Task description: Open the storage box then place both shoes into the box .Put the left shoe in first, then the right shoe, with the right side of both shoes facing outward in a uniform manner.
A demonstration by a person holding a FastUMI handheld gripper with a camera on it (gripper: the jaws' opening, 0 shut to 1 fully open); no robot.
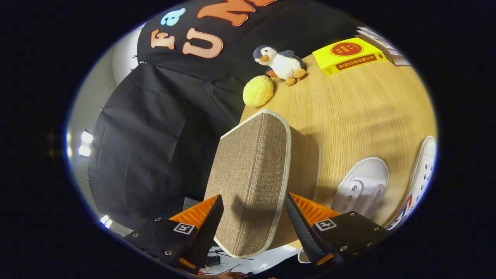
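Storage box (252,174) lid edge sits between my gripper (254,217) fingers | fingers apart, not pressing | long axis runs near-to-far | shoes (364,186) right.

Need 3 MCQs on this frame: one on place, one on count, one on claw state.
1. Where is the storage box?
A. between the claw's fingers
B. beyond the book
C. under the penguin

2. How many white shoes are on the table?
A. one
B. two
C. four

3. What is the claw doing?
A. shut on a shoe
B. open, a finger on either side of the box lid
C. shut on the yellow ball

Key: 1 A, the box lid sits in the gap between both fingers. 2 B, one shoe lies by the box, another shoe beyond it. 3 B, the fingers are spread, and the view cannot show them pressing the lid.
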